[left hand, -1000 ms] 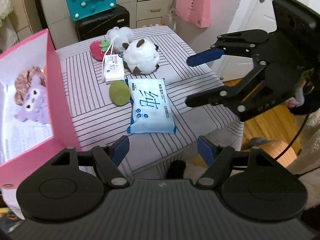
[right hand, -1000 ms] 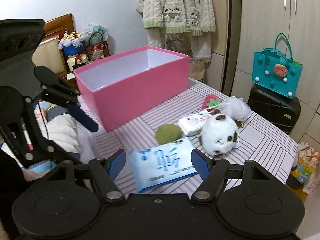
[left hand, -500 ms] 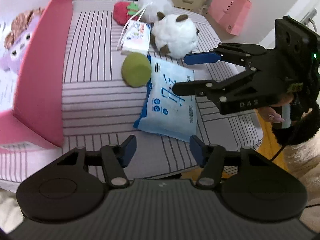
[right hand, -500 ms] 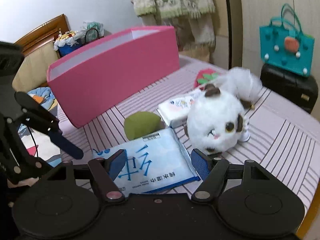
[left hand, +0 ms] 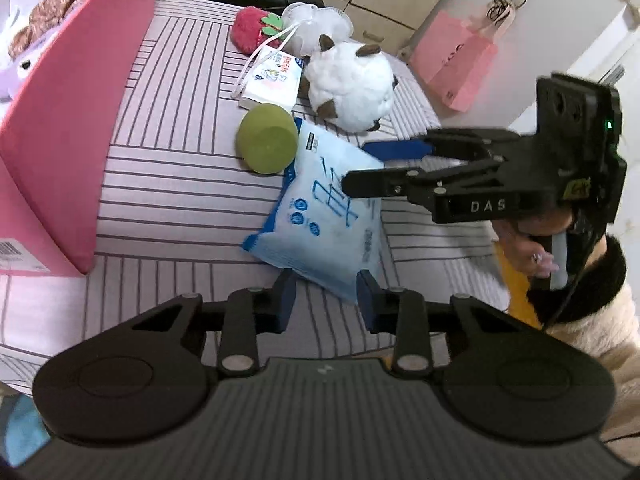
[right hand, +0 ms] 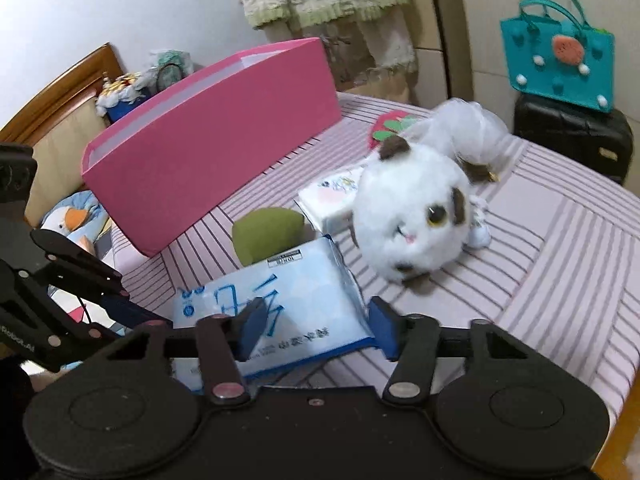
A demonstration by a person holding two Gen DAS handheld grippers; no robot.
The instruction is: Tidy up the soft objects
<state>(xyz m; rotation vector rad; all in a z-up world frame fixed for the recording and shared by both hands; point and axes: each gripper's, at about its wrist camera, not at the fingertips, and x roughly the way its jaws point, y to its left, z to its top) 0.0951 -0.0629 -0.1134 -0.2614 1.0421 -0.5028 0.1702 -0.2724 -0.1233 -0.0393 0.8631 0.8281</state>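
Note:
A blue tissue pack (left hand: 320,216) (right hand: 296,280) lies on the striped table (left hand: 172,208). My left gripper (left hand: 328,300) is closing, and both pads touch the pack's near corner. My right gripper (right hand: 316,324) (left hand: 368,166) is closing on the pack's far side, one finger on its face and the other at its edge. A green sponge (left hand: 267,144), a small tissue pack (left hand: 274,78), a white plush cat (left hand: 352,88), a red strawberry plush (left hand: 250,26) and a white mesh puff (left hand: 316,26) lie beyond. The pink box (left hand: 68,120) on the left holds a purple plush (left hand: 16,68).
A teal bag (right hand: 560,56) rests on a black suitcase (right hand: 572,136) behind the table. A pink paper bag (left hand: 456,64) hangs by the door. A person's hand (left hand: 536,248) holds the right gripper past the table's right edge.
Both grippers have come down onto the blue tissue pack from opposite sides and their jaws have narrowed around it. The left gripper has rolled, and the pack now bulges slightly.

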